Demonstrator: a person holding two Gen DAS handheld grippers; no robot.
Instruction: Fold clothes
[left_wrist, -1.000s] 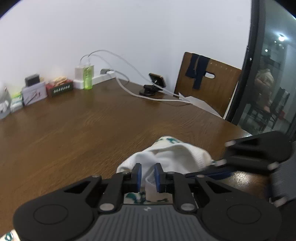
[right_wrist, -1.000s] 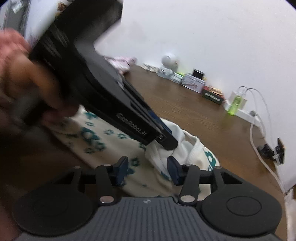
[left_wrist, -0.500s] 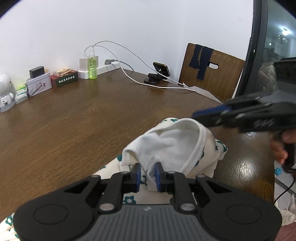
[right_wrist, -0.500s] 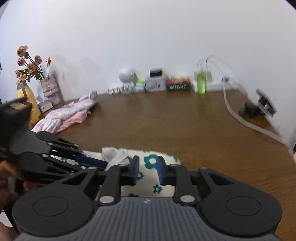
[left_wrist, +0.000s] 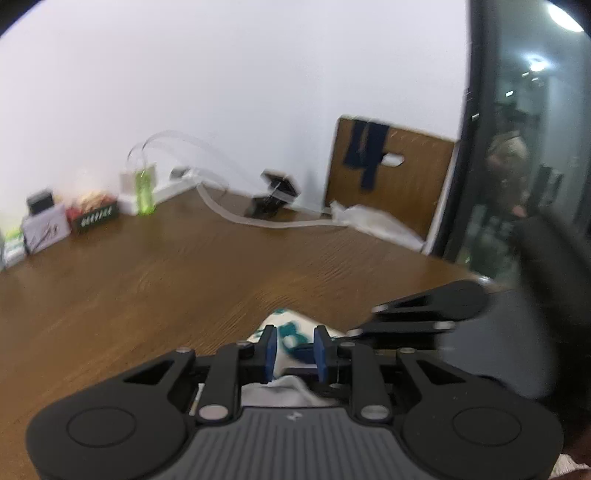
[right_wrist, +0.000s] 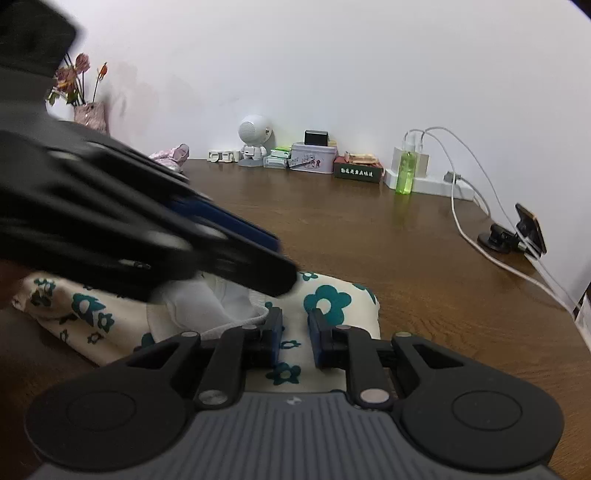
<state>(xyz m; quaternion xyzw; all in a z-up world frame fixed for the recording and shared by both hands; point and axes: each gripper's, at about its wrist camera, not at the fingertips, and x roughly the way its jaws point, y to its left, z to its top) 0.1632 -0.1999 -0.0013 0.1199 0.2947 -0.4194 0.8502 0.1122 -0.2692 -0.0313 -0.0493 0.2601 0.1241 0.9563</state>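
Observation:
A cream garment with teal flowers (right_wrist: 332, 302) lies bunched on the brown wooden table (right_wrist: 369, 229), its white inside (right_wrist: 195, 306) showing. My left gripper (left_wrist: 293, 349) sits low over the cloth with its jaws a little apart and cloth (left_wrist: 288, 332) between the pads; it crosses the right wrist view as a blurred black shape (right_wrist: 147, 240) pressing on the garment. My right gripper (right_wrist: 295, 330) hovers over the garment's right end with a narrow gap between its pads; nothing is gripped. It shows at the right of the left wrist view (left_wrist: 424, 314).
Along the wall stand a green bottle (right_wrist: 404, 173), a white power strip with cables (right_wrist: 428, 181), small boxes (right_wrist: 356, 170), a robot-shaped speaker (right_wrist: 255, 140) and a flower vase (right_wrist: 90, 114). A phone on a stand (right_wrist: 517, 236) and a wooden chair (left_wrist: 391, 177) are at the right.
The left gripper has opened slightly and dropped down onto the garment, flattening the raised white fold. The right gripper has come in close beside it over the cloth's right end.

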